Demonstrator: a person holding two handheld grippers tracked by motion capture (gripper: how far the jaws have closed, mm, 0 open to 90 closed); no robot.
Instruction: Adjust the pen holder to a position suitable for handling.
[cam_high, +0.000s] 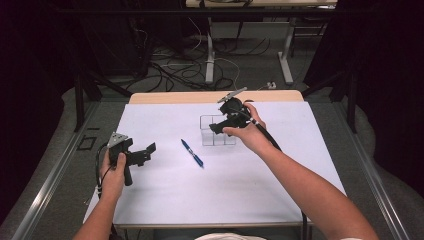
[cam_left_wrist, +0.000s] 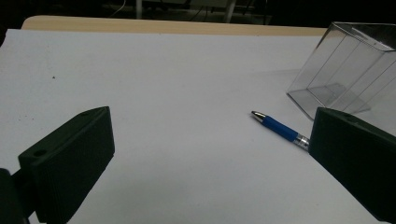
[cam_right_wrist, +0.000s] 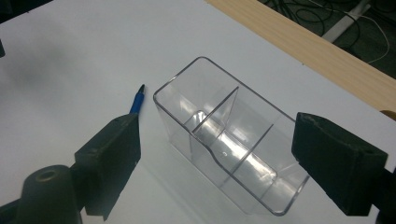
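A clear plastic organiser box (cam_high: 216, 131) with inner dividers stands on the white sheet (cam_high: 165, 190), empty (cam_right_wrist: 224, 144). A blue pen (cam_high: 192, 153) lies just left of it, also seen in the left gripper view (cam_left_wrist: 279, 127) and partly behind a jaw in the right gripper view (cam_right_wrist: 137, 101). My right gripper (cam_high: 218, 128) hovers over the box, open, jaws straddling it without touching (cam_right_wrist: 217, 163). My left gripper (cam_high: 148, 151) is held open near the sheet's left edge, pointing toward the pen (cam_left_wrist: 210, 158), holding nothing.
The wooden table edge (cam_high: 200, 97) shows beyond the white sheet. Behind the table lie floor cables (cam_high: 170, 70) and table legs (cam_high: 210, 55). Metal rails (cam_high: 50, 175) run along both sides.
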